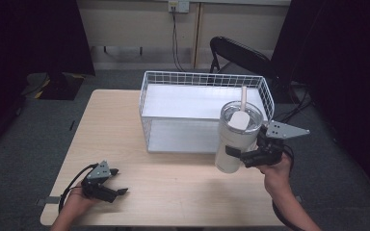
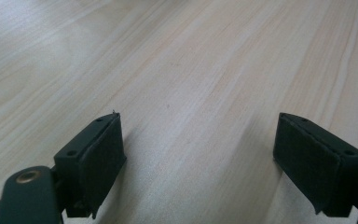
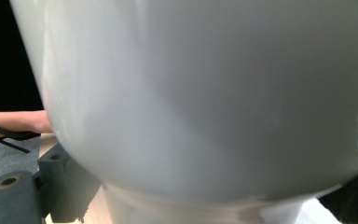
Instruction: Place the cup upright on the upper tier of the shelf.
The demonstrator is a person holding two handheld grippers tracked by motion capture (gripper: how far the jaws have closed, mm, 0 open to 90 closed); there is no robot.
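Observation:
A white tumbler [image 1: 233, 139] with a clear lid and a pale straw [image 1: 244, 98] is held just in front of the wire basket's right end, leaning slightly. My right gripper [image 1: 238, 155] is shut on its lower body from the right side. In the right gripper view the tumbler's white wall [image 3: 205, 93] sits between the jaws, right up against the camera. My left gripper [image 1: 119, 181] rests low on the table at the front left, open, with only bare wood between its fingers [image 2: 93, 158]. I cannot tell whether the tumbler's base touches the table.
A white wire basket [image 1: 204, 77] with a white floor stands at the back middle of the light wooden table [image 1: 173, 192]. A black folding chair [image 1: 241, 55] stands behind the basket's right corner. Grey carpet surrounds the table.

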